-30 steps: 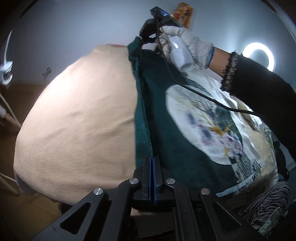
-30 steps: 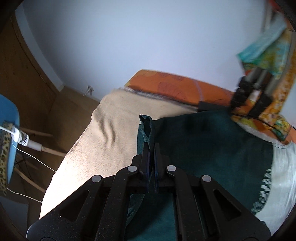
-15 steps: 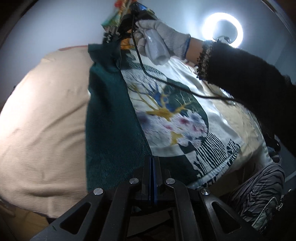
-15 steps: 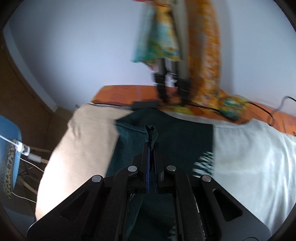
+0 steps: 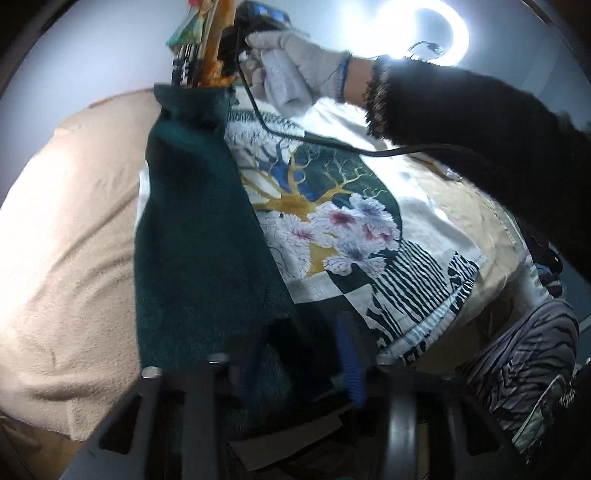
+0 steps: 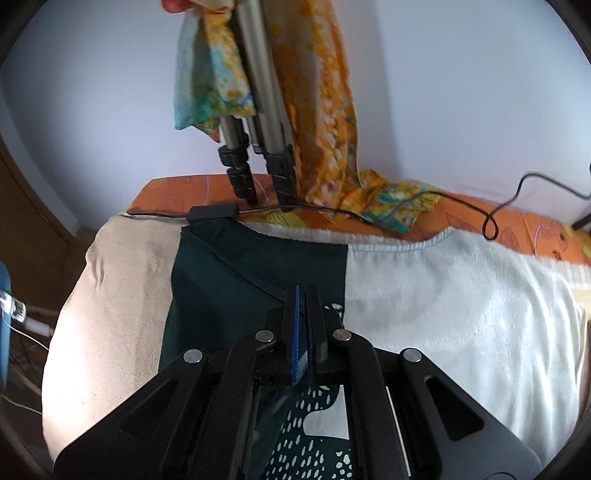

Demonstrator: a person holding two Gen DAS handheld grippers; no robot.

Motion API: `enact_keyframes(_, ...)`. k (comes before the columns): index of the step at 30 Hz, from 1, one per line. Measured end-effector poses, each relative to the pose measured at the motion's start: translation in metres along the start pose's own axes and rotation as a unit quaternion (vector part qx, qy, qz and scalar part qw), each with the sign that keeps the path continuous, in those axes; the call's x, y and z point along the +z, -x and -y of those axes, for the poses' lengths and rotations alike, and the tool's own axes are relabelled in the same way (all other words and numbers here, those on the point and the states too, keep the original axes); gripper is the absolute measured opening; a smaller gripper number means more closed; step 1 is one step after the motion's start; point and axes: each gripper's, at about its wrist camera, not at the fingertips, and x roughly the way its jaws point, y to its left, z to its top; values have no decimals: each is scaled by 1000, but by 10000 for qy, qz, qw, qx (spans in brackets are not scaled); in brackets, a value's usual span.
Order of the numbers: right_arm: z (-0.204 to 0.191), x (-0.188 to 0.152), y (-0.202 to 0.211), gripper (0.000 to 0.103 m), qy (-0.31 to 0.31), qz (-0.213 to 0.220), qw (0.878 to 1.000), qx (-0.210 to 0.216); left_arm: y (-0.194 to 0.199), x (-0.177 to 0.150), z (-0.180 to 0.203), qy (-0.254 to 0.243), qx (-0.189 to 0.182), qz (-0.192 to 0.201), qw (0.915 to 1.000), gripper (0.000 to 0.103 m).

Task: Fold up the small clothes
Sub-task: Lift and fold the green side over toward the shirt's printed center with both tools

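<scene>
A white shirt (image 5: 417, 206) with a tree-and-flower print lies on the bed. Its dark green side (image 5: 199, 229) is folded over as a long strip across the print. The jaws of my left gripper (image 5: 299, 354) are opening at the strip's near end; the green cloth lies between the blurred fingers (image 5: 349, 362), and they no longer pinch it. My right gripper (image 6: 303, 295) is shut on the green fold (image 6: 229, 288) at the strip's far end. In the left wrist view a gloved hand (image 5: 295, 62) holds that gripper; its tips are hidden there.
A beige blanket (image 5: 74, 229) covers the bed, with an orange sheet (image 6: 517, 229) along the wall. Tripod legs (image 6: 258, 147) draped with floral scarves stand at the far edge, beside a black cable and adapter (image 6: 212, 212). A striped cloth (image 5: 524, 369) lies near right; a ring light (image 5: 421, 33) glows.
Both grippers carried the green edge rightward over the print, widening the folded strip. The left jaws went from shut to parted; the right stayed shut.
</scene>
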Motion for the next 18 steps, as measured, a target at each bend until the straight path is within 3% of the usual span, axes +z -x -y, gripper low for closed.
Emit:
enact_keyframes(6,1,1,10,12,47,-46,9985,537,33,-14,-23,179,446,294,9984,44)
enact_keyframes(8,-7,3,10,42,152,-24,9981,602,39,-17,-44,491,632,343,9962,46)
enact_keyframes(10,-15,7,6,53,280,-2,9976,625,36,-20,-63,804,706,280,9939,46)
enact_keyframes(13,-25,7,3,53,351,-72,9978,565,34,-21,-80,1117,655,258,9912,45)
enact_keyframes(18,-21,1,32,53,357,34,9961,812,37,-19,-74,896,835,392,9917,44)
